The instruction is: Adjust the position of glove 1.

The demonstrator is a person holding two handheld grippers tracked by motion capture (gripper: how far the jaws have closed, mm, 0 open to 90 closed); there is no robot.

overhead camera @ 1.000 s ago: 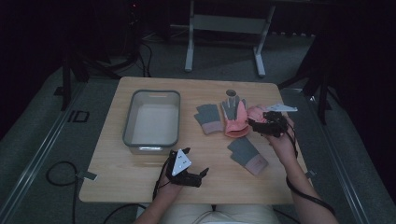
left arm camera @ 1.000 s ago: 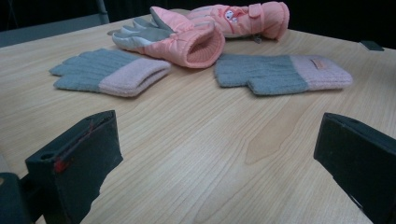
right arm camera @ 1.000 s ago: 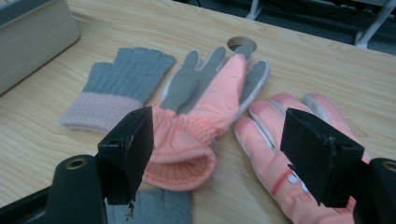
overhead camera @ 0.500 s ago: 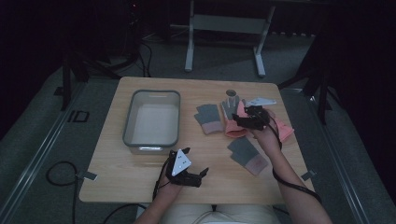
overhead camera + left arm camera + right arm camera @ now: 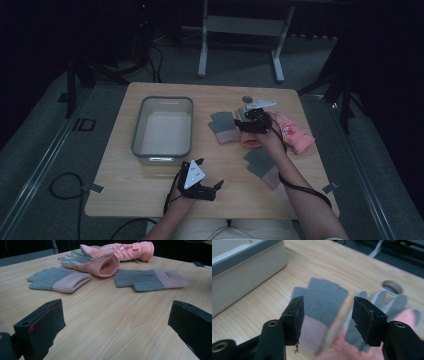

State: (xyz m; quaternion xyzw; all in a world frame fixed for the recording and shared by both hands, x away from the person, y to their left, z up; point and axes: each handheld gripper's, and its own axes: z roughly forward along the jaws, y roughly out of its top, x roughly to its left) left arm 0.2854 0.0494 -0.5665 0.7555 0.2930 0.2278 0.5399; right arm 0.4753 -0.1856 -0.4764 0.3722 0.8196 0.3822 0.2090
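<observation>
Bin on table, left of middle. Nearest it, right, one knit glove; second knit glove nearer me, well apart. Between and behind them, padded glove; another padded glove farthest right. My right gripper over first padded glove, beside first knit glove. My left gripper at near edge, before bin.

The left gripper rests low near the person's body with its jaws spread wide and nothing between them, while the right gripper is stretched forward on an extended forearm, its jaws partly open and just been closing on nothing.
</observation>
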